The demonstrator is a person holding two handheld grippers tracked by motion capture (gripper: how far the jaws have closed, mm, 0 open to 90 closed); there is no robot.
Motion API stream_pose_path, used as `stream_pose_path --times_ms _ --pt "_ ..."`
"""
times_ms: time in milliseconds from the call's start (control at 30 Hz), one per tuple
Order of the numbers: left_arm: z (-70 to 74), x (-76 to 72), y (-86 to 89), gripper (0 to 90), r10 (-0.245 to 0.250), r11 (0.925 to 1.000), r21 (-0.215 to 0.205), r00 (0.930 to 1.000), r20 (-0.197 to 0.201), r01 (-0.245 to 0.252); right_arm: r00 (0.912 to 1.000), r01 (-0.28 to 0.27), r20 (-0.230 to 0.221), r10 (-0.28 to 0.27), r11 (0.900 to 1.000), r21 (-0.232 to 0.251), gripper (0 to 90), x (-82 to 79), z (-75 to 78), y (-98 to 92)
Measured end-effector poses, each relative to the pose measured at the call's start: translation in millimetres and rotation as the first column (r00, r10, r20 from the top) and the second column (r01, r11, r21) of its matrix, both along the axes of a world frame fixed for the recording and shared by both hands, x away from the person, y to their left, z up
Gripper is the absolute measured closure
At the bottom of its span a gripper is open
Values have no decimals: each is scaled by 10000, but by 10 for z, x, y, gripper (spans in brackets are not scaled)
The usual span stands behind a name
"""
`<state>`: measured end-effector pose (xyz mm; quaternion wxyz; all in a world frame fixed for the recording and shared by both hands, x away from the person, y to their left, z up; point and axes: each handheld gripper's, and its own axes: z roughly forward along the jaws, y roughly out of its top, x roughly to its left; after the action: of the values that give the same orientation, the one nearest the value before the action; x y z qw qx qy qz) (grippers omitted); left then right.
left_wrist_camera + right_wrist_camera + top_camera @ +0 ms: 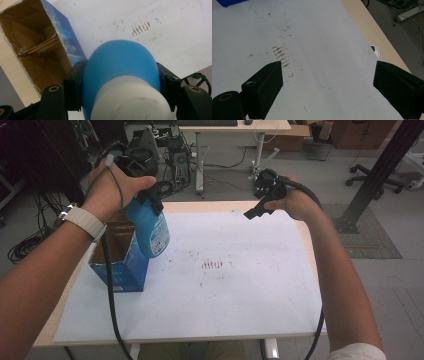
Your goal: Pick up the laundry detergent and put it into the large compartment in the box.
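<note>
A blue bottle [151, 229] with a white cap end [132, 102] hangs in the air beside the open blue cardboard box [120, 265], just right of its rim. My left gripper [150, 197] is shut on the bottle, its black jaws pressing both sides of the blue body [120, 62]. The box's brown inside [37, 52] lies below and to the left of the bottle. My right gripper [257, 210] is held above the far right part of the white sheet, jaws wide open with nothing between them [327, 87].
The white sheet [215, 285] covers most of the wooden table [210, 205] and carries a patch of brown smudges [212, 265]. Behind the table are a desk, cables and equipment on the floor. A black post [380, 165] stands at the right.
</note>
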<state>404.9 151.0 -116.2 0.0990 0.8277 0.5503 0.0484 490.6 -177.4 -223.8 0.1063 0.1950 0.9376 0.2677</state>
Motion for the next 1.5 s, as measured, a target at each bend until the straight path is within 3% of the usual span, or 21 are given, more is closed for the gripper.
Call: stream_pose_path --times_ms 200,600,967,1267,1500 --pt "88 -4 53 372 150 9998 -140 9997 203 -147 10000 -14 -18 14 10000 13 91 6 -5 7" --pt "233 27 192 372 552 9985 3 9982 252 -552 10000 -45 -60 46 10000 88 91 26 -17 38" --pt "382 39 350 372 921 9957 -136 9950 375 -916 10000 -37 -63 37 10000 65 90 44 -27 32" --pt "497 24 484 372 1361 9907 -89 9889 601 -1358 9999 -44 -91 45 10000 76 91 51 -36 42" --pt "500 34 654 372 2056 9786 8 9768 597 -2060 9999 -26 -102 26 10000 30 91 48 -35 41"
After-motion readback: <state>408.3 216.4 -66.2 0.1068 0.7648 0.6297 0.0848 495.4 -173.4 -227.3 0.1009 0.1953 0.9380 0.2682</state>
